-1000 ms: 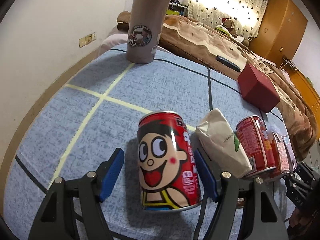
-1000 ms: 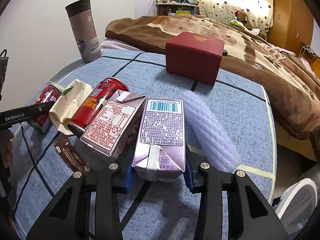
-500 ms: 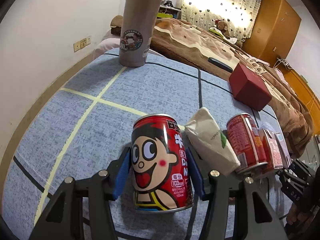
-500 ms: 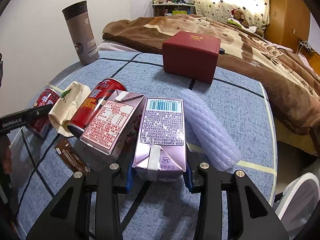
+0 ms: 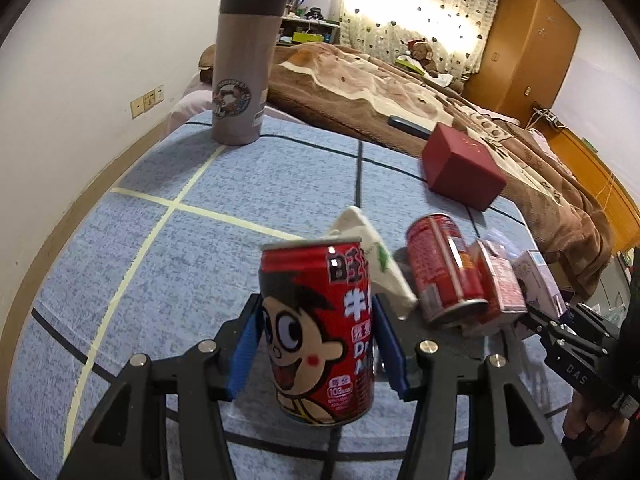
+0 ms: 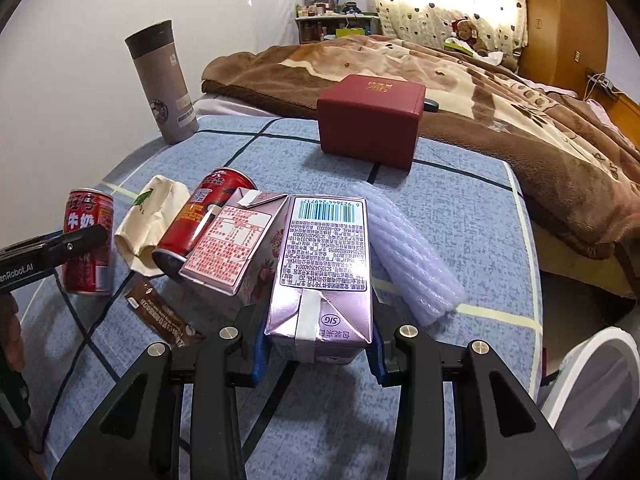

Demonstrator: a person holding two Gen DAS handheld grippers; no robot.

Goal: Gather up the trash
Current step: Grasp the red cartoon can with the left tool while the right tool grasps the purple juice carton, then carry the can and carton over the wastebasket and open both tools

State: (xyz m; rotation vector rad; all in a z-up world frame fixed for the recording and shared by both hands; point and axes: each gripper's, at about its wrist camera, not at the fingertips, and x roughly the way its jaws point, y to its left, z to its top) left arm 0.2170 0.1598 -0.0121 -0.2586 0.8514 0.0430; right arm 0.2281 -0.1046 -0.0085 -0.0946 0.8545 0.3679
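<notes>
A red milk can with a cartoon face (image 5: 316, 332) stands slightly tilted between the blue pads of my left gripper (image 5: 316, 320), which is shut on it. The same can (image 6: 88, 240) shows at the left of the right wrist view, behind a black finger. My right gripper (image 6: 318, 344) is shut on a purple drink carton (image 6: 324, 264) that lies on the blue tablecloth (image 6: 460, 184). Between the two lie a cream paper bag (image 6: 148, 224), a second red can (image 6: 200, 216) on its side, a pink carton (image 6: 236, 248) and a brown sachet (image 6: 160, 312).
A ribbed clear plastic roll (image 6: 408, 248) lies right of the purple carton. A dark red box (image 6: 372, 120) and a grey thermos (image 6: 164, 88) stand at the table's far side. A white bin (image 6: 592, 400) sits below the table's right edge. A bed lies beyond.
My left gripper's pads closed from wide apart onto the cartoon can, and the can now sits tilted and nearer the camera. My right gripper kept its hold on the purple carton.
</notes>
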